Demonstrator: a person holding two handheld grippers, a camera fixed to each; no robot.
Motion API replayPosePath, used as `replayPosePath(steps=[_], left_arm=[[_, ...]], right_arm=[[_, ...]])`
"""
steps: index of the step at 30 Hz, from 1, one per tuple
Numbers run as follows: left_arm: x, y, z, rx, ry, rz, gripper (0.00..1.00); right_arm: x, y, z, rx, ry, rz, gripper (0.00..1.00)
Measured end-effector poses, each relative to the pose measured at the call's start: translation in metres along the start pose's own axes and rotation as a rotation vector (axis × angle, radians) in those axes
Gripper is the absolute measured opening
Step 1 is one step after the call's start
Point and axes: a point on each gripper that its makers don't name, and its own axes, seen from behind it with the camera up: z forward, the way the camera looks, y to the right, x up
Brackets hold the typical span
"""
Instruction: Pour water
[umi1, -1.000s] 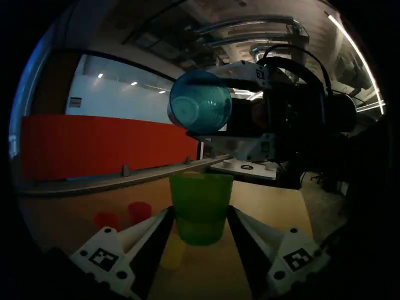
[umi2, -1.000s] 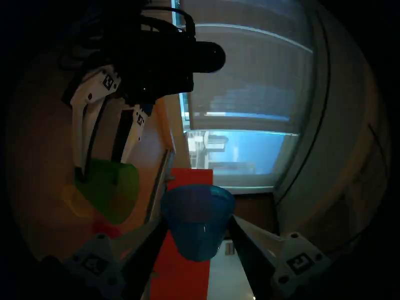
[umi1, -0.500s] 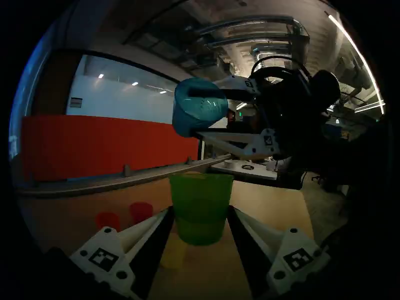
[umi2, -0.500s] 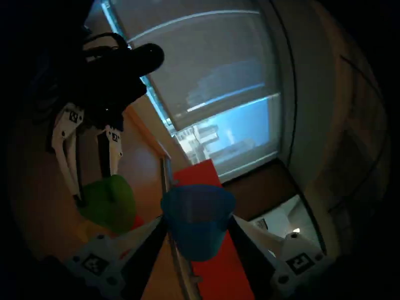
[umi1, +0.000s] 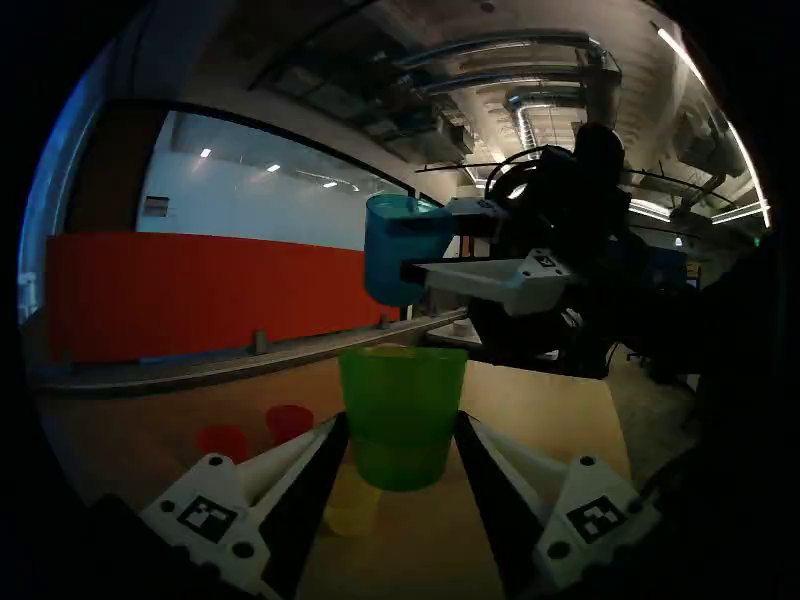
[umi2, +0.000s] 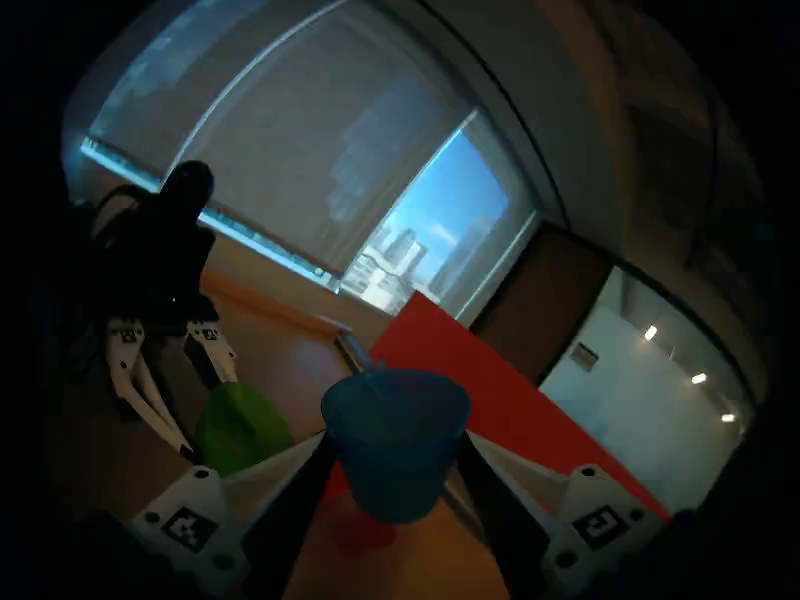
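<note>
The blue cup (umi2: 395, 440) is sitting between the two fingers of my right hand-held gripper (umi2: 395, 450), which is closing narrowly on it, both fingers pressing against its sides. In the right gripper view its mouth is facing up and away from me, and I cannot tell whether any water is lying inside. In the left gripper view the same cup is hanging in the air close to upright, rim on top, above the green cup (umi1: 402, 425) and a little to its left, apart from it. My left hand-held gripper (umi1: 400, 432) is gripping that green cup the same way, fingers pinching both sides and keeping it upright over the wooden surface (umi1: 540, 400). I cannot tell whether its base is touching the wood. Two red cups (umi1: 225, 440) are standing on the surface left of my left fingers, near each other, and a yellow cup (umi1: 352, 508) is showing just below the green one. A long red panel (umi1: 200, 290) is running behind the surface
</note>
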Motion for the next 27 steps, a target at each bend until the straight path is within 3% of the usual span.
replayPosePath(steps=[6,9,27], left_arm=[[0.001,-0.004,-0.002,0.009,-0.005,0.009,0.76],[0.003,-0.005,-0.004,0.012,-0.003,0.007,0.76],[-0.005,-0.010,-0.007,0.021,-0.044,0.028,0.76]], right_arm=[[-0.001,0.002,-0.005,0.035,0.037,0.244,0.85],[-0.004,0.007,-0.008,0.037,0.039,0.316,0.85],[-0.033,-0.006,-0.024,0.063,-0.025,0.359,0.85]])
